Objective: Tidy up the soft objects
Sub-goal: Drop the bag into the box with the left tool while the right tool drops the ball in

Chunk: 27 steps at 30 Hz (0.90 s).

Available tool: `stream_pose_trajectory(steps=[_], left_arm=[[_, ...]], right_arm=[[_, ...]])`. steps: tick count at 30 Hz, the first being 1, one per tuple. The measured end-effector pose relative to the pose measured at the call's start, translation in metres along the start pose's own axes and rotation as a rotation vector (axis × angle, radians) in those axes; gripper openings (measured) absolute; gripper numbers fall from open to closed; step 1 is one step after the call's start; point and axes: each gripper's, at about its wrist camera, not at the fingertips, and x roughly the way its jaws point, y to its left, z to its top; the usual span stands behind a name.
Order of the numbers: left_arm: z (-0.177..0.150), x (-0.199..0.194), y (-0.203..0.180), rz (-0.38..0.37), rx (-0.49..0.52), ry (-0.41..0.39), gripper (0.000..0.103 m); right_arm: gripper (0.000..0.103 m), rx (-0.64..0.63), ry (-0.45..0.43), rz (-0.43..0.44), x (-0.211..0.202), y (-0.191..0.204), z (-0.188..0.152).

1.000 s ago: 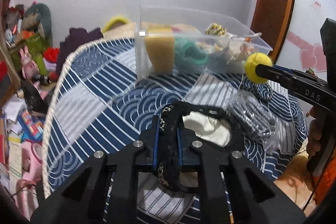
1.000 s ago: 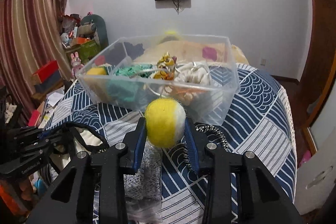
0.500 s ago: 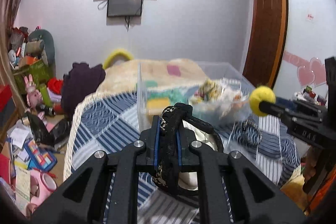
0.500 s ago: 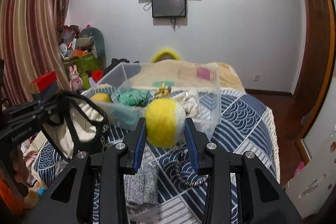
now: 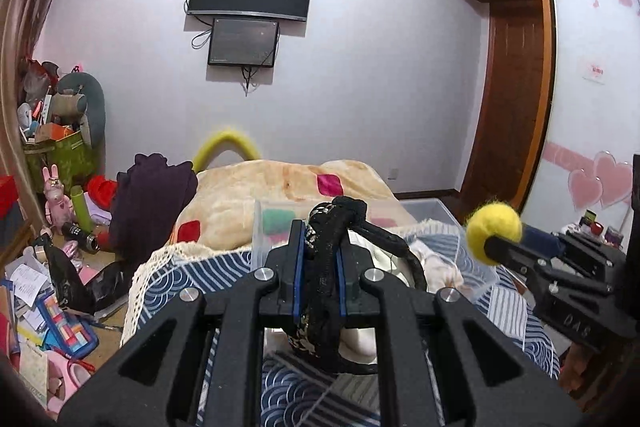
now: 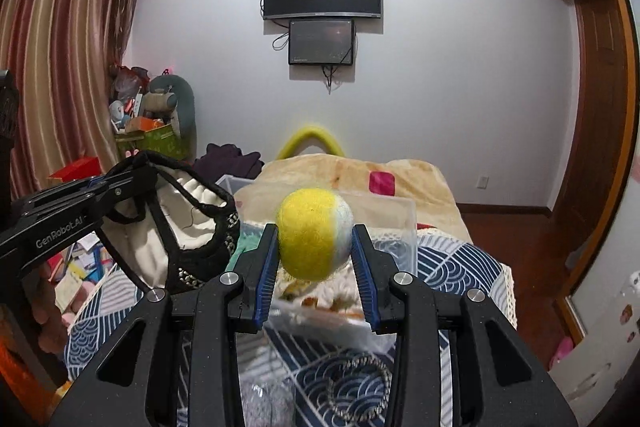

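My left gripper (image 5: 319,247) is shut on a black and cream fabric pouch (image 5: 326,291), held up in the air; the pouch hangs from it in the right wrist view (image 6: 176,239). My right gripper (image 6: 314,247) is shut on a yellow and white felt ball (image 6: 314,233), which also shows at the right of the left wrist view (image 5: 494,227). A clear plastic bin (image 6: 394,223) with several soft items stands on the bed beyond both grippers, partly hidden behind them (image 5: 432,211).
The bed has a blue and white patterned cover (image 6: 456,263) and a beige blanket (image 5: 288,183) behind the bin. A braided ring (image 6: 360,391) and a grey knit item in plastic (image 6: 264,403) lie on the cover. Clutter fills the floor on the left (image 5: 44,291).
Both grippers have risen and tilted up with their objects. The pouch has been lifted off the bed cover and the ball carried higher above the bin.
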Motion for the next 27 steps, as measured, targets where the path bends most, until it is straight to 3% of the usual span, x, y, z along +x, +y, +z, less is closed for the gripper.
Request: stream_pose_trajectory(steps=[5, 10, 20, 22, 24, 27], left_arm=[[0.006, 0.025, 0.003, 0.039, -0.021, 0.014, 0.012], [0.000, 0.059, 0.007, 0.031, -0.056, 0.090, 0.012], [-0.027, 0.090, -0.009, 0.064, 0.034, 0.177, 0.013], [-0.030, 0.093, -0.011, 0.079, 0.052, 0.191, 0.021], [-0.032, 0.094, -0.011, 0.077, 0.054, 0.208, 0.037], [-0.032, 0.091, -0.011, 0.063, 0.048, 0.209, 0.045]], right_arm=[[0.033, 0.010, 0.032, -0.013, 0.019, -0.003, -0.002], [0.033, 0.028, 0.099, -0.018, 0.043, -0.006, -0.010], [0.034, 0.015, 0.187, -0.017, 0.063, -0.006, -0.022], [0.035, 0.013, 0.189, -0.022, 0.062, -0.007, -0.024], [0.035, 0.016, 0.197, -0.021, 0.060, -0.008, -0.025], [0.037, 0.025, 0.206, -0.013, 0.058, -0.011, -0.024]])
